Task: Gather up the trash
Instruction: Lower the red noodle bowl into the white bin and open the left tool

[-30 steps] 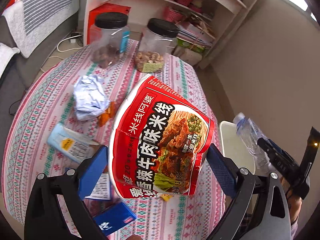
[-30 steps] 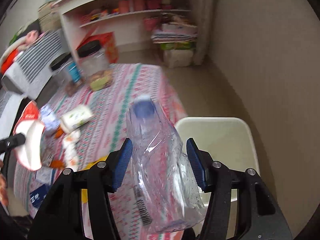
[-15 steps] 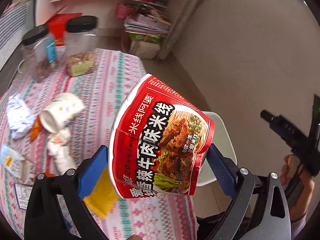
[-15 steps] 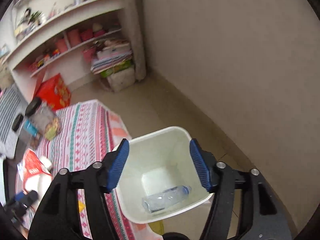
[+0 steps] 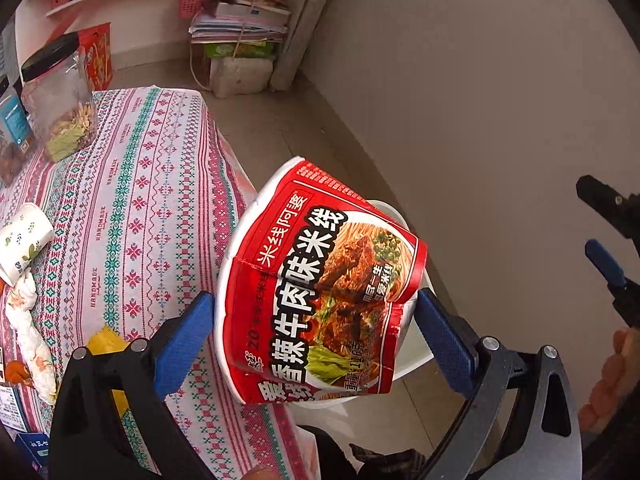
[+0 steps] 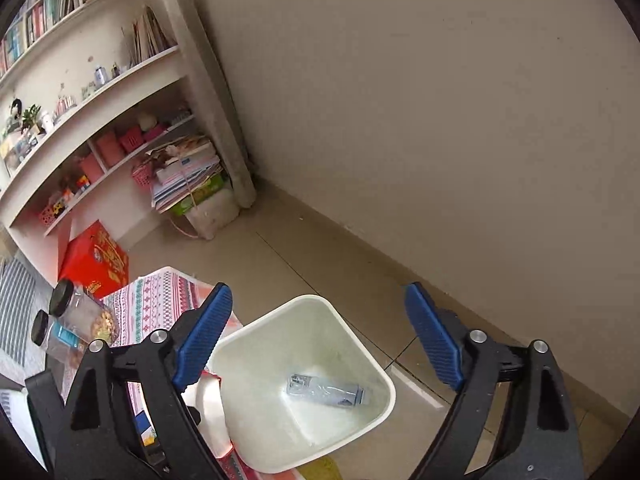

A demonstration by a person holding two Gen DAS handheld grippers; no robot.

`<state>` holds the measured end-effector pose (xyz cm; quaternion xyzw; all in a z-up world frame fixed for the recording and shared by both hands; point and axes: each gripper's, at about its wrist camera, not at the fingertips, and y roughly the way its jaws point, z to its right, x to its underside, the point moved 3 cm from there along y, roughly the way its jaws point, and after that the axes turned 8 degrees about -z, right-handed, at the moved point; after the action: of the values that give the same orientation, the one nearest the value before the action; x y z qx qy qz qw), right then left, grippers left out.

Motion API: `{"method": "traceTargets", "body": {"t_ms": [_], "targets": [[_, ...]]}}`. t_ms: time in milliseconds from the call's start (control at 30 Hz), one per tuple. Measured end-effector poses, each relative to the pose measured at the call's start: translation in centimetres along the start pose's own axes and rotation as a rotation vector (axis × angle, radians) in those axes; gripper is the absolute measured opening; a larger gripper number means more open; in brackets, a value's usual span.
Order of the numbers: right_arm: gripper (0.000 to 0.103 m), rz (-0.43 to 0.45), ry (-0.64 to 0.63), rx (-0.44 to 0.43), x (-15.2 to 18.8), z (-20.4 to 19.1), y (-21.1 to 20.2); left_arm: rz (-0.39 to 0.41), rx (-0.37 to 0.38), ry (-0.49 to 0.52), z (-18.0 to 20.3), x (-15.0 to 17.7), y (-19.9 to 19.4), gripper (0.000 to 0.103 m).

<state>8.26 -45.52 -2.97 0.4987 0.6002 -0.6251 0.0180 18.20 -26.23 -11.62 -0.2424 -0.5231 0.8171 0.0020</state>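
Note:
My left gripper is shut on a red instant noodle bowl, held tilted in the air past the table's right edge, over the white trash bin that shows behind it. My right gripper is open and empty above the same white trash bin, which stands on the floor beside the table. A crushed clear plastic bottle lies at the bin's bottom. The right gripper also shows at the right edge of the left wrist view. The noodle bowl shows in the right wrist view beside the bin.
The table has a patterned cloth with a paper cup, crumpled tissue, a yellow wrapper and two black-lidded jars. Shelves, a paper stack and a red box stand behind. A beige wall is at right.
My right gripper opened and dropped the plastic bottle into the bin, then rose higher. My left gripper carried the noodle bowl to the right, from over the table to over the bin.

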Motion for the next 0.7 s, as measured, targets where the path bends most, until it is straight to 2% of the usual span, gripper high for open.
{"method": "traceTargets", "body": {"t_ms": [167, 233, 467, 700], "targets": [[0.092, 0.017, -0.022, -0.014, 0.1, -0.8, -0.5, 0.010, 0.053, -0.049, -1.6, -0.2, -1.0, 0.096], [0.093, 0.016, -0.028, -0.015, 0.2, -1.1, -0.5, 0.019, 0.050, -0.055, -2.2, -0.3, -1.6, 0.096], [0.096, 0.001, -0.102, -0.011, 1.3, -2.9, -0.4, 0.077, -0.055, -0.023, -3.7, 0.3, -4.3, 0.096], [0.096, 0.036, -0.267, 0.026, 3.6, -7.2, -0.8, 0.166, -0.226, -0.007, -6.6, 1.4, -7.8, 0.096]]}}
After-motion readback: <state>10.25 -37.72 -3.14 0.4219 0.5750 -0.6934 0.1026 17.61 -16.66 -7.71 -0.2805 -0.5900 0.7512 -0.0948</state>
